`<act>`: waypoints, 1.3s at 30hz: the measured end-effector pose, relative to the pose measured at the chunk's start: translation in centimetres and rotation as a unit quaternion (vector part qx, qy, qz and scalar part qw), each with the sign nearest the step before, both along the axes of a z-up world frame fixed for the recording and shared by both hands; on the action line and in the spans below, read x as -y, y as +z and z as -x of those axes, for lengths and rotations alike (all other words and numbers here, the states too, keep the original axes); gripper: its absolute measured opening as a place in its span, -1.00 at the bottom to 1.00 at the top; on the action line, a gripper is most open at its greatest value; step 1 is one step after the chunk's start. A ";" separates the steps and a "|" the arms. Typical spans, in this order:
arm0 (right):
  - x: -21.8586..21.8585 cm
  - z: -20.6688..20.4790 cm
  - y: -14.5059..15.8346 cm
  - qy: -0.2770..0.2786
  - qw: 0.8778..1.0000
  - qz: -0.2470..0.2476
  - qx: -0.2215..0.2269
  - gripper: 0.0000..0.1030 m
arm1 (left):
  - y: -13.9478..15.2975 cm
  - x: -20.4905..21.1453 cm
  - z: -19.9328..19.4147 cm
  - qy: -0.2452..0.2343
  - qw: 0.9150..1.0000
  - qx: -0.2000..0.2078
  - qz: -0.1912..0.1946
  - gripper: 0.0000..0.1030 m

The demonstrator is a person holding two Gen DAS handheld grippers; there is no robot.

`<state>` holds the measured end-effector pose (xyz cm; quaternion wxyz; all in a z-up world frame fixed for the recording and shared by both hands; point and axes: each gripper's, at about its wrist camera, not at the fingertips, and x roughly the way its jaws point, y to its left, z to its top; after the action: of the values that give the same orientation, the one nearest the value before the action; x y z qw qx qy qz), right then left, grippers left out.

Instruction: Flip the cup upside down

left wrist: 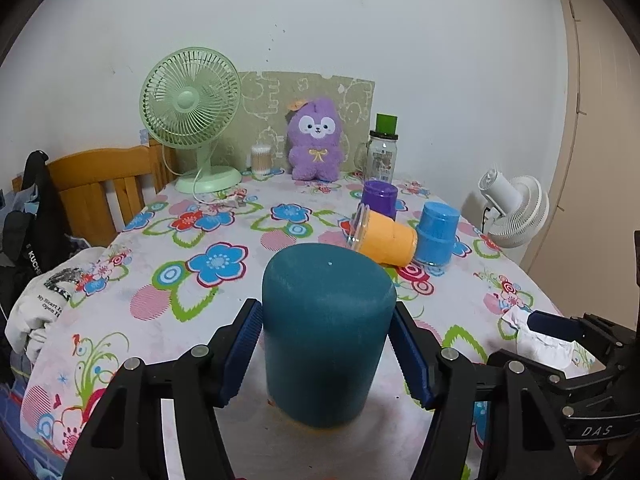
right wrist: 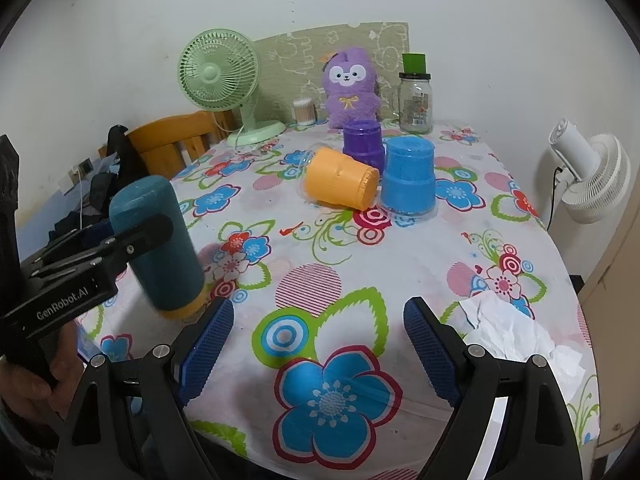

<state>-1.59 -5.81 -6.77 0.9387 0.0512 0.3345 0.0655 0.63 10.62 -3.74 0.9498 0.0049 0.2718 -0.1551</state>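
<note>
Left wrist: claw (left wrist: 326,354) astride upturned cup (left wrist: 326,336)

Open floral-cloth tabletop (right wrist: 400,264) mid-field, btwn right tool (right wrist: 319,344) and the cup cluster. Cluster blocks far centre: orange plastic cup on its side (right wrist: 340,180) touching inverted blue plastic cup (right wrist: 409,178), purple plastic cup (right wrist: 363,142) just behind. Crumpled white paper (right wrist: 516,332) obstructs right near edge. Inverted teal cup w/ orange rim (right wrist: 164,248) fills the left tool (left wrist: 326,348) gap, near left edge.
</note>
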 end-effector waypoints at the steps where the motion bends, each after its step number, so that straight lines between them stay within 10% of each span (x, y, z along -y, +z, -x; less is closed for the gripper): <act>1: 0.0 0.0 0.0 0.000 1.000 0.000 0.000 0.73 | 0.2 -0.1 0.0 0.001 1.000 0.001 0.000 0.29; 39: -2.1 -1.1 0.5 0.024 1.000 -0.005 0.002 0.73 | 3.1 -2.4 -0.1 0.034 0.999 0.012 -0.009 0.17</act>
<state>-0.52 -3.71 -6.25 0.9373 0.0477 0.3334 0.0895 0.74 13.05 -0.61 0.9576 0.0057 0.2620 -0.1199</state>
